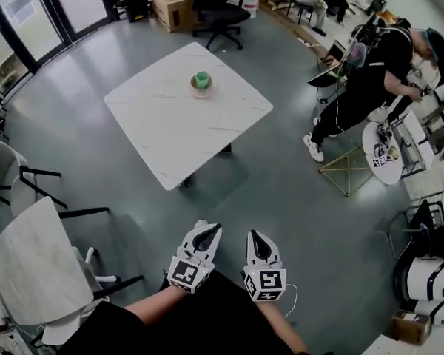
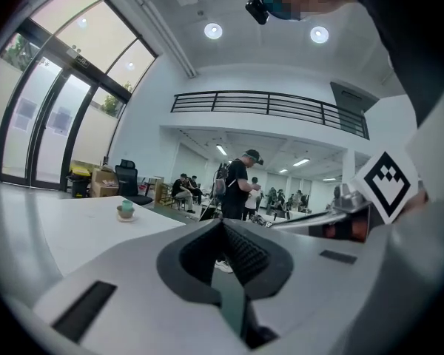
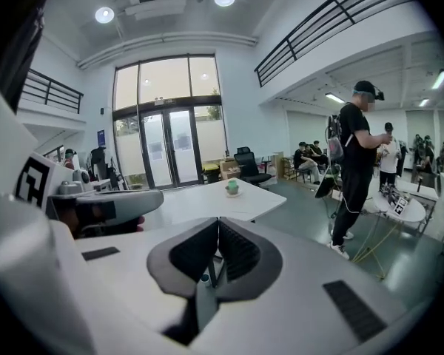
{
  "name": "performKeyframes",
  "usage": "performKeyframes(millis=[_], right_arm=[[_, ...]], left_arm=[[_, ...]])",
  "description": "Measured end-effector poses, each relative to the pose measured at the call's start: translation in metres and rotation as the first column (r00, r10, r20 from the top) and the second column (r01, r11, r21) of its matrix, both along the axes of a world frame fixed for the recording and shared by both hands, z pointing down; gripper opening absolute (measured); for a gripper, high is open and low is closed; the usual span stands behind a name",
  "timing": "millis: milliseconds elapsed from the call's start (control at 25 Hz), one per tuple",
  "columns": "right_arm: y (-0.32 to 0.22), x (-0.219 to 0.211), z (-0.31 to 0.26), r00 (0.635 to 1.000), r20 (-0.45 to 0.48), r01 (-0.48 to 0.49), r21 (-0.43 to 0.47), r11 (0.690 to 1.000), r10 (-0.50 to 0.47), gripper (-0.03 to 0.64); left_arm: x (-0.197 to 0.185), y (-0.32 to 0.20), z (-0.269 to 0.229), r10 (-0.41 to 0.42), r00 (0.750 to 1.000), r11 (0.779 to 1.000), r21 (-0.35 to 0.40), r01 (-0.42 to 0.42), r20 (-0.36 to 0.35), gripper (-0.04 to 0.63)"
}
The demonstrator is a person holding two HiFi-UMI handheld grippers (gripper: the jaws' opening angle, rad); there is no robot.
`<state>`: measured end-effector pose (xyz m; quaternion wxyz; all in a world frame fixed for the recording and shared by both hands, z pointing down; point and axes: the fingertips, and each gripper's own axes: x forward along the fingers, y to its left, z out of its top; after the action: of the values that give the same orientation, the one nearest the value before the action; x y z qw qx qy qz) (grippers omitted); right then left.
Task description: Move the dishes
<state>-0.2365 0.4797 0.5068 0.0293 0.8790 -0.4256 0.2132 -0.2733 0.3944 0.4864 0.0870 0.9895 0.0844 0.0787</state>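
Observation:
A green cup sits in a small tan dish (image 1: 201, 82) near the far side of a white square table (image 1: 170, 117). The same cup and dish (image 2: 125, 211) show small and far off in the left gripper view, and the cup and dish (image 3: 232, 188) stand on the table ahead in the right gripper view. My left gripper (image 1: 208, 228) and right gripper (image 1: 257, 237) are held side by side close to my body, well short of the table. Both have their jaws pressed together with nothing between them.
A second pale table (image 1: 33, 261) and white chairs (image 1: 15, 176) stand at the left. A person in black (image 1: 370, 80) bends over a small round table (image 1: 385, 154) at the right. An office chair (image 1: 218, 9) and cardboard boxes (image 1: 170, 2) lie beyond the table.

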Motion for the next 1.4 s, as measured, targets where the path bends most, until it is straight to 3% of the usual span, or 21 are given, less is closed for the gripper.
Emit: performKeyframes(millis=[360, 680, 920, 1200, 1400], right_arm=[[-0.132, 0.073, -0.009, 0.995, -0.021, 0.100, -0.038, 0.994, -0.100, 0.017], [-0.188, 0.105, -0.005, 0.991, 0.008, 0.135, -0.055, 0.989, -0.135, 0.017], [-0.221, 0.130, -0.025, 0.986, -0.007, 0.167, -0.014, 0.986, -0.167, 0.017], [-0.267, 0.163, -0.012, 0.954, -0.039, 0.295, -0.032, 0.955, -0.296, 0.017], [-0.306, 0.209, -0.018, 0.921, -0.046, 0.388, 0.003, 0.922, -0.387, 0.017]], left_arm=[[0.082, -0.116, -0.005, -0.049, 0.999, 0.998, -0.048, 0.048, -0.009, 0.017], [0.104, -0.166, -0.003, -0.070, 0.998, 0.995, -0.064, 0.070, -0.006, 0.017], [0.119, -0.200, -0.008, -0.132, 0.991, 0.989, -0.077, 0.130, -0.025, 0.017], [0.144, -0.242, -0.002, -0.247, 0.969, 0.968, -0.056, 0.246, -0.011, 0.017], [0.187, -0.270, -0.003, -0.332, 0.943, 0.942, -0.043, 0.333, 0.020, 0.017]])
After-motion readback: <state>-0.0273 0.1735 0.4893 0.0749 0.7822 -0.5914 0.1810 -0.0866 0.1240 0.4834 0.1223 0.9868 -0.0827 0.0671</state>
